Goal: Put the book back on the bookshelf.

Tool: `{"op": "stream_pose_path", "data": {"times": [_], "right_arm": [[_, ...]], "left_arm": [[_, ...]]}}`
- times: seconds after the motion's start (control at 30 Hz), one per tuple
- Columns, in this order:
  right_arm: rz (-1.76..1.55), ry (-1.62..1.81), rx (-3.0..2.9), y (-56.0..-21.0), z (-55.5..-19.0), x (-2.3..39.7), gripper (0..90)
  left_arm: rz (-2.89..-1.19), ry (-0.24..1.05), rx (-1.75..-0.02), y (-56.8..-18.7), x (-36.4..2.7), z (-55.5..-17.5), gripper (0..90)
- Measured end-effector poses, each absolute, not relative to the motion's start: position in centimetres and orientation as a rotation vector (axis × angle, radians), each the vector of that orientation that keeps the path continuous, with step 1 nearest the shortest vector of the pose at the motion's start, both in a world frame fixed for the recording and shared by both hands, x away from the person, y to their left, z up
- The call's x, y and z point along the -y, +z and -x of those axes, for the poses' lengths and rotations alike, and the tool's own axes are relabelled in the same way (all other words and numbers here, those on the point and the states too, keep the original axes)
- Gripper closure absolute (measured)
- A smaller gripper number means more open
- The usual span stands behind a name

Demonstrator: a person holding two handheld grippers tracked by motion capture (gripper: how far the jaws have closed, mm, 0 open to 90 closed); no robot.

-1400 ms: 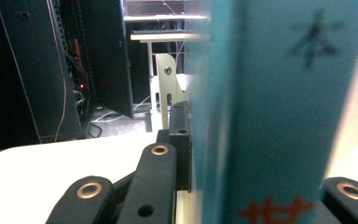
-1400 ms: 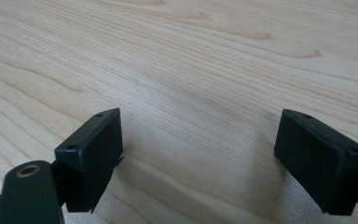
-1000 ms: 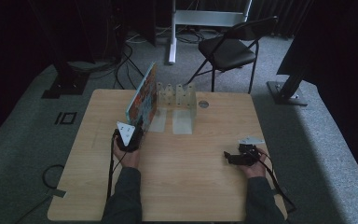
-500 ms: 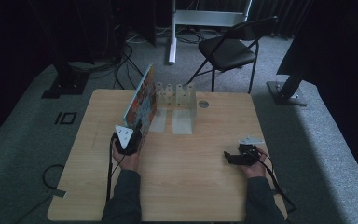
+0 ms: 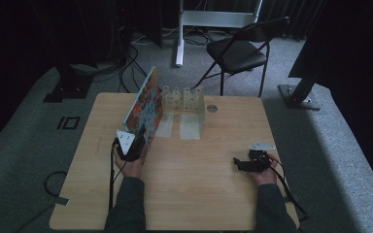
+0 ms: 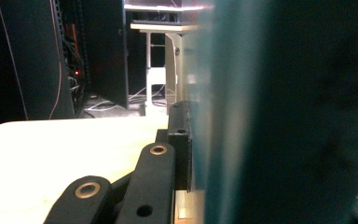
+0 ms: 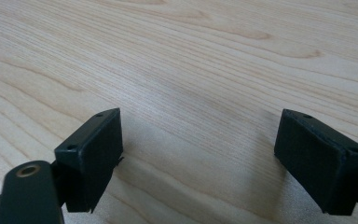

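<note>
Landmark: the clear plastic slotted rack (image 5: 183, 98) at the far middle of the light wooden table (image 5: 184, 204).

Left of the rack, touching its left end as far as the high view lets me tell — a thin flat book with a colourful orange-and-blue cover (image 5: 144, 108), standing on edge, leaning slightly, running from the rack back toward the person. In the left gripper view the book (image 6: 279, 116) is a blurred teal slab right up against the lens.

At the near end of the book, nearer the person than the rack: the left gripper (image 5: 128, 148), black with a grey three-cornered plate on top, in the person's left hand (image 5: 130, 167). Its jaws are clamped tight on the book's near edge; in its own view one black pad (image 6: 180, 140) presses flat on the book's side.

On the table just in front of the rack lie two pale flat see-through plates (image 5: 190, 127), side by side.

Well right of the rack and nearer the person — the right gripper (image 5: 245, 163), held low over the table in the right hand (image 5: 264, 172), pointing left. Its jaws stand wide apart with nothing between them; its own view shows bare wood grain (image 7: 205, 60) between the pads.
</note>
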State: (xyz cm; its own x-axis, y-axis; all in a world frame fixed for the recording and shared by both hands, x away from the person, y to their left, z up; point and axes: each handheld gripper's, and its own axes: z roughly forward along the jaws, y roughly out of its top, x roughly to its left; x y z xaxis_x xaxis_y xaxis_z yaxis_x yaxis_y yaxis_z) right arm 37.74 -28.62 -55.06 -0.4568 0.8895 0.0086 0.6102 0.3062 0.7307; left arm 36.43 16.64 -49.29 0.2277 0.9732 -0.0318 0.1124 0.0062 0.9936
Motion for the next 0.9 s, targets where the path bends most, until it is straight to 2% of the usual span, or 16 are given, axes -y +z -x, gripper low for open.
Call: {"op": "stream_pose_path", "data": {"times": [0.5, 0.9], "right_arm": [[-1.338, 0.954, -2.181, -55.1, -37.7, 28.6, 15.0], [-1.338, 0.954, -2.181, -55.1, -37.7, 28.6, 15.1]], "left_arm": [[-1.383, 0.972, -1.124, -49.2, -17.3, -36.6, 78.0], [-1.393, 0.956, -1.120, -48.9, -18.2, -36.2, 62.6]]}}
